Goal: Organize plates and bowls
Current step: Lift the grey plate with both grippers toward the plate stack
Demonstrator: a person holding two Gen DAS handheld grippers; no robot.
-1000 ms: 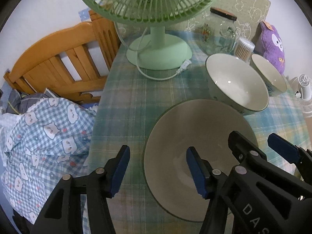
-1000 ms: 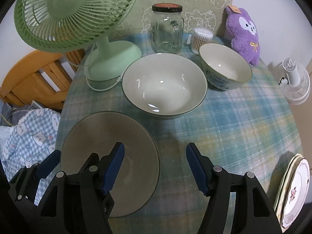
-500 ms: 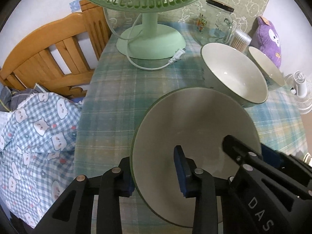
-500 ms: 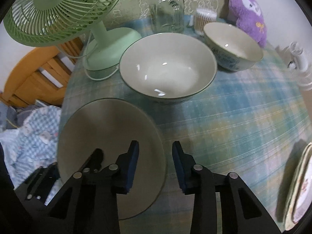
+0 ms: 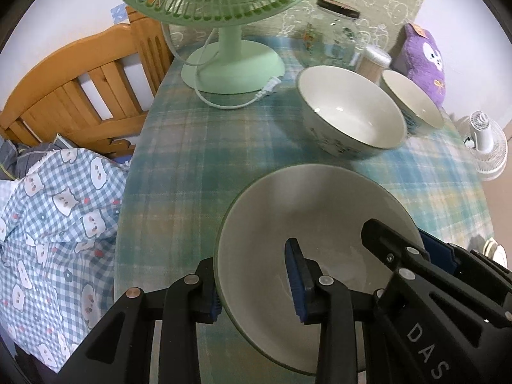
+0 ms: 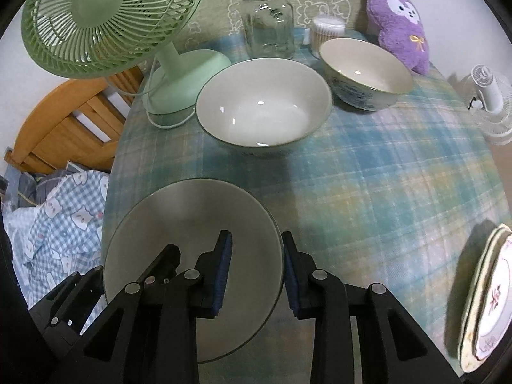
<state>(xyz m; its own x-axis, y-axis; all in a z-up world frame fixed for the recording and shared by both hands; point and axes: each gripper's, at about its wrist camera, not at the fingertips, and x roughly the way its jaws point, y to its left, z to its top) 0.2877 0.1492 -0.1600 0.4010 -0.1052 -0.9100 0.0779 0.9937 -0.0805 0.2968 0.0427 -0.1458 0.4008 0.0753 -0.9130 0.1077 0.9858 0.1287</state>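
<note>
A wide grey plate [image 5: 320, 217] with a dark green rim is held above the plaid tablecloth; it also shows in the right wrist view [image 6: 192, 230]. My left gripper [image 5: 256, 284] is shut on the plate's left rim. My right gripper [image 6: 256, 275] is shut on its right rim, and its black body shows in the left wrist view [image 5: 416, 275]. A large white bowl [image 6: 264, 102] stands beyond the plate, and a smaller blue-patterned bowl [image 6: 364, 70] stands right of it. Two stacked floral plates [image 6: 486, 300] lie at the table's right edge.
A green desk fan [image 6: 105, 22] with its cord stands at the back left. A glass jar [image 6: 268, 22], a cotton swab box [image 6: 328, 32] and a purple plush [image 6: 400, 16] line the back. A wooden bed frame [image 5: 80, 89] and checked bedding [image 5: 54, 217] lie left of the table.
Both grippers closed from wide open onto opposite rims of the grey plate. The plate has come up off the cloth and sits closer to both cameras.
</note>
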